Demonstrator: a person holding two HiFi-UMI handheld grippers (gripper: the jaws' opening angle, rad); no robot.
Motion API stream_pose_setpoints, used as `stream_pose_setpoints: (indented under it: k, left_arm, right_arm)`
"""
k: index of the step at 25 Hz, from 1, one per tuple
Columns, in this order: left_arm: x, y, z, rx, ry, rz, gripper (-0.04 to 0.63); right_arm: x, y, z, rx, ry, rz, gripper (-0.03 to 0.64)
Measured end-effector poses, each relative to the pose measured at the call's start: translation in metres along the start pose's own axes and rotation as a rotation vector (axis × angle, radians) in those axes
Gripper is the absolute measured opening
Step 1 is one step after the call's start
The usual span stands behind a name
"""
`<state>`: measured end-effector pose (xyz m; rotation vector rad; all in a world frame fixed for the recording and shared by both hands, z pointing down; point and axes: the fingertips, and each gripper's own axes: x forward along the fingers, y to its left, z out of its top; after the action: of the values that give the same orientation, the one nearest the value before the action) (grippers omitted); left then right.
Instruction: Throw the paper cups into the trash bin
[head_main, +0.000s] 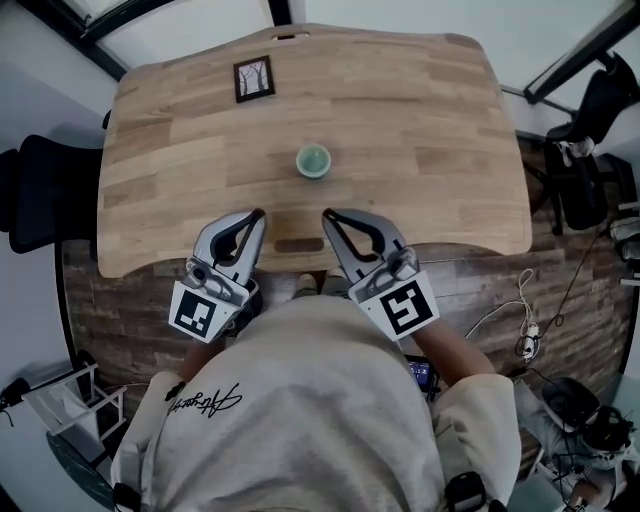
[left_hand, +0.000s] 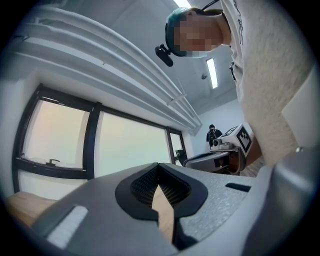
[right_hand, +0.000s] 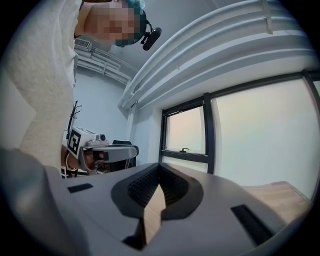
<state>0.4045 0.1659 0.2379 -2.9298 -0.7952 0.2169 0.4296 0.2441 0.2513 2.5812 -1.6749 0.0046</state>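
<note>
On the wooden table, the left gripper and the right gripper lie at the near edge, both with jaws pressed together and nothing between them. The paper cup stands upright mid-table, at 12 o'clock from them and apart from both.

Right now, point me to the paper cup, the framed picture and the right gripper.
paper cup (head_main: 313, 161), head view, centre of its open mouth.
framed picture (head_main: 254, 79), head view, middle of the print.
right gripper (head_main: 328, 214), head view, the closed tip over the table edge.
</note>
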Motion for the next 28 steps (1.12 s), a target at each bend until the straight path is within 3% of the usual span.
stream_pose_setpoints:
  k: [11,22,28]
  left_arm:
    - [0.001,0.000,-0.023,-0.031,0.052,0.042,0.003]
    - [-0.004,0.009,-0.034,-0.045,0.080,0.096,0.003]
    - [-0.008,0.013,-0.042,-0.055,0.109,0.120,0.003]
  right_arm:
    - [0.016,-0.015,-0.020,0.026,0.008,0.005,0.014]
    - [0.035,-0.035,-0.049,0.064,0.033,0.016,0.208]
    - [0.049,-0.046,-0.083,0.068,0.071,0.018,0.255]
